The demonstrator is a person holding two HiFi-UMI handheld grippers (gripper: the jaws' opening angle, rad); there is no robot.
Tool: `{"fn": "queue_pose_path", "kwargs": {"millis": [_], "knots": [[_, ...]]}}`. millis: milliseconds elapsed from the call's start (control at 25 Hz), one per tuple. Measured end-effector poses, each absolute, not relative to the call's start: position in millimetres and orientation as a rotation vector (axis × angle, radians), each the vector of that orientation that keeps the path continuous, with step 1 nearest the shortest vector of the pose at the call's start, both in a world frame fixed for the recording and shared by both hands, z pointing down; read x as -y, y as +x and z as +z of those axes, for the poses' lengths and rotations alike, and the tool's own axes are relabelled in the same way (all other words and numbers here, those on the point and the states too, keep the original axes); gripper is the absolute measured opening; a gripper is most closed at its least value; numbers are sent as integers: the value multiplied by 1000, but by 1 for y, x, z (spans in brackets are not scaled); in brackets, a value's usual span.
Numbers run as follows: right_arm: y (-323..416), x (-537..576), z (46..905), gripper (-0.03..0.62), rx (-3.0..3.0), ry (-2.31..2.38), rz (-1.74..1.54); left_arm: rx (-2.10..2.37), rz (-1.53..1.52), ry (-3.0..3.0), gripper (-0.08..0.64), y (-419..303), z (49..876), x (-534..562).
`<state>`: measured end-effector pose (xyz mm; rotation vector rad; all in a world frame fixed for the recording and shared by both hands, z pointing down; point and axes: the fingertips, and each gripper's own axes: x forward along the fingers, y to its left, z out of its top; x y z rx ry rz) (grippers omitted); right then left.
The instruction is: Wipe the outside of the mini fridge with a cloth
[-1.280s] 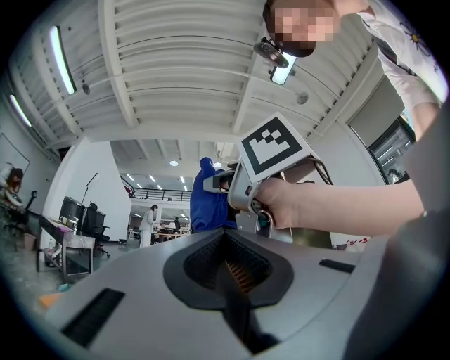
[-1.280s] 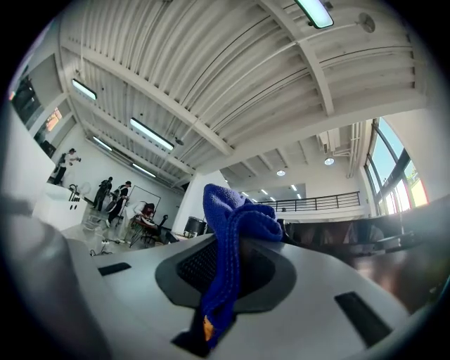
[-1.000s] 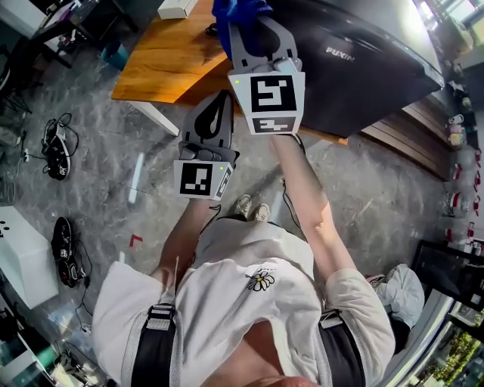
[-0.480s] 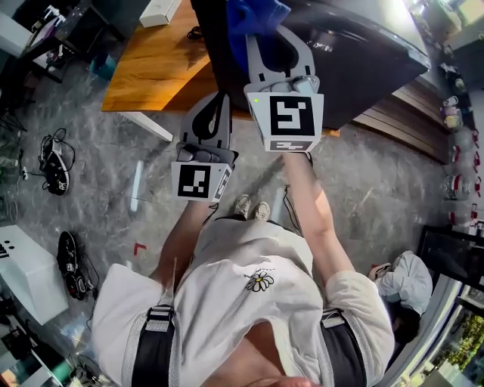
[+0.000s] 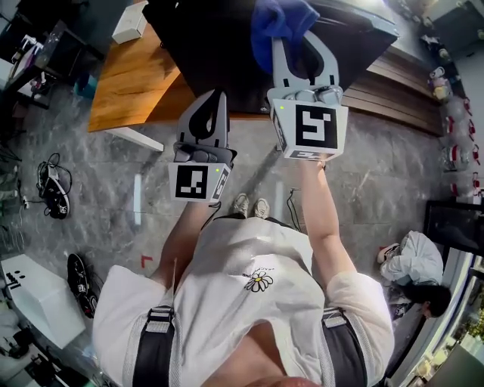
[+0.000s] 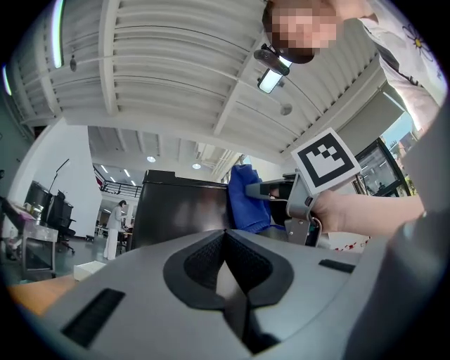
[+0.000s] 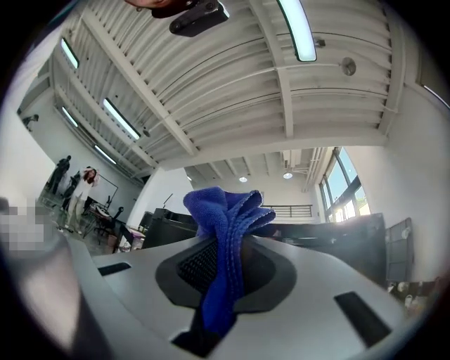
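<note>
The black mini fridge stands on a wooden table at the top of the head view. My right gripper is shut on a blue cloth, which it holds against the fridge's dark surface. In the right gripper view the blue cloth is bunched between the jaws of my right gripper. My left gripper is shut with nothing in it, just below the fridge's near edge. From the left gripper view I see my left gripper, the mini fridge, the blue cloth and the right gripper.
A white box lies on the table's far left. Cables and shoes are scattered on the grey floor at left, by a white case. Wooden slats run at right. A person is low at right.
My right gripper has carried the blue cloth rightward across the fridge, from its left edge toward the middle. The left gripper has stayed shut in about the same place.
</note>
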<state>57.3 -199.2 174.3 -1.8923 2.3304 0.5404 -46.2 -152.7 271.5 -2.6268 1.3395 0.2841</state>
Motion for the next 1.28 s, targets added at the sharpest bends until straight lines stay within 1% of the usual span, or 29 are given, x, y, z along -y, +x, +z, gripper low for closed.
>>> {"fn": "queue_pose_path", "kwargs": {"millis": [320,480,800,1280], "knots": [[158,176,173,62,-2118,-2129,524,-1253,290,-2674,5,-13,272,146],[197,167,173,61,-2030,-2241,535,-1227,286,-2693,5,-5,274,142],[236,165,175,61,-1937,-2346,512,-1220,280,-2701,5,-4,274,143],[270,163,178,61,-1846,-2409,477,-1255,271,-2689,5,-13,277,148]]}}
